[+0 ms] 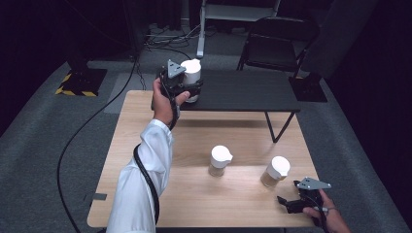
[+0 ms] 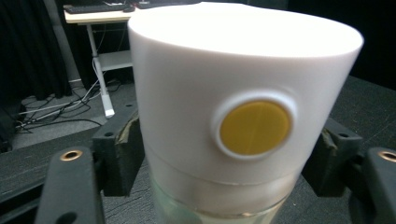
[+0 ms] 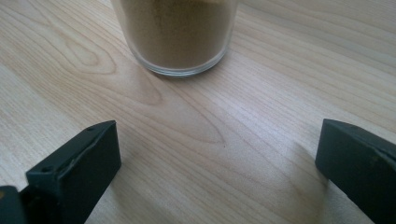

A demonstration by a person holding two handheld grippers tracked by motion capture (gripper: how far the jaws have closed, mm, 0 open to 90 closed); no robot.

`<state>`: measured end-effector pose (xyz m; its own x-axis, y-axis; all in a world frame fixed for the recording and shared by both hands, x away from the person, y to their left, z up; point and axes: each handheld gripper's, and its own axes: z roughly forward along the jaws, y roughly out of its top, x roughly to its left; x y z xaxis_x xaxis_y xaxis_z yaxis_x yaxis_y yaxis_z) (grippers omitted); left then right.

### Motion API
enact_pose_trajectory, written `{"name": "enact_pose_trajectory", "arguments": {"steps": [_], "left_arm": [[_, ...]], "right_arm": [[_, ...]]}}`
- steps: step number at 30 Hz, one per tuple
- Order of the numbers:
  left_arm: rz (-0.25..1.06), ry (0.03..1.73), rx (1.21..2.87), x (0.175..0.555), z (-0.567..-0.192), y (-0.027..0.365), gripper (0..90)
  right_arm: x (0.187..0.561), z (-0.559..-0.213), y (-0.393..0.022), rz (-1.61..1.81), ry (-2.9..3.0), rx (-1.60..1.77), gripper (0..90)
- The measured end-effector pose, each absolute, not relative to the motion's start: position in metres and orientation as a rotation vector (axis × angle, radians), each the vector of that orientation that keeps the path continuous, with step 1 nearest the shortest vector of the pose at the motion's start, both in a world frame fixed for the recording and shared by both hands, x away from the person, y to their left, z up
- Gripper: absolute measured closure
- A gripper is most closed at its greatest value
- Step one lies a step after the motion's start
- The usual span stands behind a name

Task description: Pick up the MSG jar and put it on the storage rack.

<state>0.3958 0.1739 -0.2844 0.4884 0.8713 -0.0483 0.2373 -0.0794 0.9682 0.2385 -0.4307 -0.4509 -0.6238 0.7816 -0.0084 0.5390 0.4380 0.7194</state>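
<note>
A glass jar with a white lid (image 1: 191, 72) stands on the near left corner of the black side table (image 1: 243, 90). My left gripper (image 1: 192, 91) reaches around it. The white lid (image 2: 233, 93), with a round yellow button on it, sits between the two pads (image 2: 116, 154), which stand close beside it without clearly pressing. My right gripper (image 1: 286, 204) rests low at the wooden table's (image 1: 194, 199) near right corner, jaws wide open and empty (image 3: 217, 163). Just ahead of it stands a jar of brown powder (image 1: 276, 172) (image 3: 175, 32). A second such jar (image 1: 219, 160) stands mid-table.
A black folding chair (image 1: 277, 43) stands behind the side table. Cables (image 1: 165, 39) run over the grey carpet at the back left. A white desk leg (image 2: 100, 70) rises beyond the side table. A yellow-striped black base (image 1: 80, 80) sits far left.
</note>
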Motion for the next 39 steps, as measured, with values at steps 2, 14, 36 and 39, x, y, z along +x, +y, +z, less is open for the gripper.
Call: {"name": "enact_pose_trajectory", "arguments": {"steps": [2, 14, 36, 39], "left_arm": [[0.7, 0.988, 1.596, 0.396, -0.286, 0.174, 19.4], [0.753, 0.988, 1.609, 0.391, -0.291, 0.17, 3.3], [0.838, 0.935, 1.593, 0.365, -0.296, 0.177, 0.3], [0.858, 0.915, 1.611, 0.358, -0.295, 0.176, 0.3]], "right_arm": [[0.238, -0.451, -0.431, 0.994, 2.355, 1.128, 0.0], [0.238, -0.451, -0.431, 0.994, 2.355, 1.128, 0.0], [0.238, -0.451, -0.431, 0.994, 2.355, 1.128, 0.0], [0.238, -0.451, -0.431, 0.994, 2.355, 1.128, 0.0]]}}
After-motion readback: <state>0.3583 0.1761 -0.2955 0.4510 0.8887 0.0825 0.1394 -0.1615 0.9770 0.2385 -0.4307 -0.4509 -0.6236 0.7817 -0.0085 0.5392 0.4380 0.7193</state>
